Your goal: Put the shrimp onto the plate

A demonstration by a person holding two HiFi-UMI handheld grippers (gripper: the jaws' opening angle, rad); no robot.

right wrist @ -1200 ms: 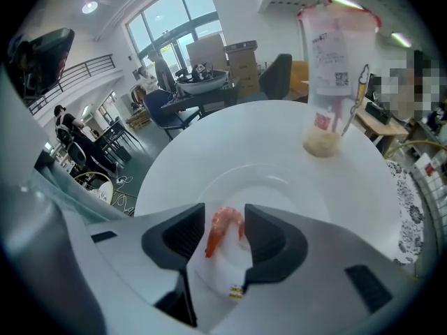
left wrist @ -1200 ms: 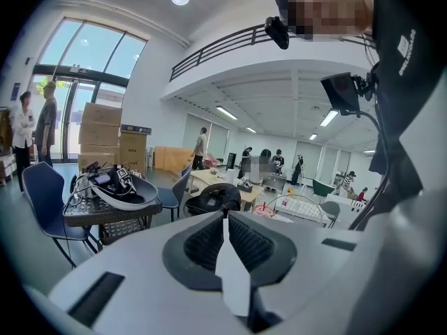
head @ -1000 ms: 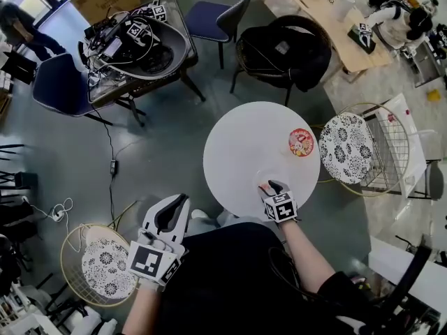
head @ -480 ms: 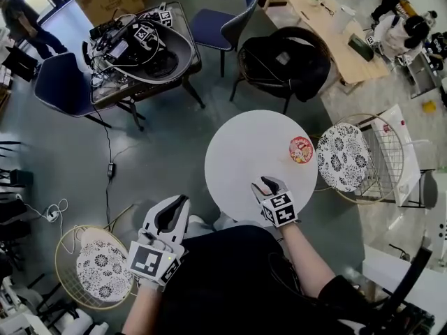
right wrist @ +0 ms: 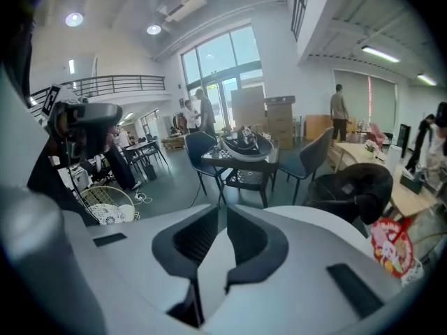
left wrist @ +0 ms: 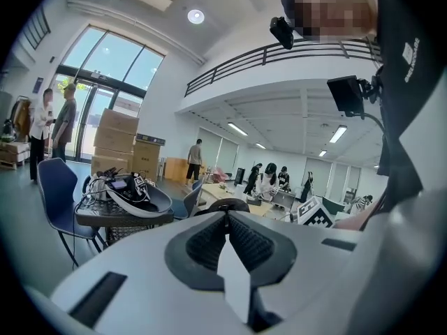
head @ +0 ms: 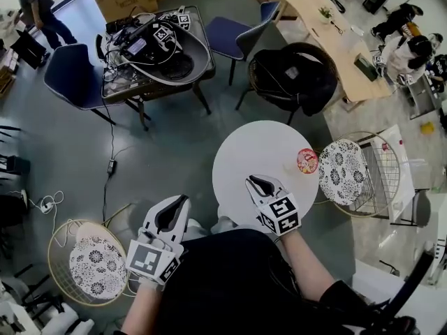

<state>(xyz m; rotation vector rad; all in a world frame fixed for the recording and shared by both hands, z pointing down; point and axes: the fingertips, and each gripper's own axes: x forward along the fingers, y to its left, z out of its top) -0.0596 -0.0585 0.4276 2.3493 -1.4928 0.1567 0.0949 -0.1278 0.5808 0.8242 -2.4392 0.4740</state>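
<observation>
As I checked the head view, the right claw (head: 257, 183) hung over the near edge of the round white surface (head: 251, 149). It looked higher than a second before, when it sat low with a red speck at its tips that I took for the shrimp. The claw now covered that spot, so I could not see the shrimp there. The plate (head: 307, 160), red-patterned, sat at the surface's right edge, well apart from the claw. The left claw (head: 178, 204) waited off the surface, beyond its near-left edge, much where it had been.

From the left gripper view, that claw's pads met, with nothing between them.

From the right gripper view, the jaws were closing, already down to a narrow slit from wide open a second earlier. I saw nothing red in the gap. The plate showed low on the right. I judged the pick doubtful: the shrimp was either pinched out of sight or missed, so I would confirm the hold before carrying anything to the plate.
</observation>
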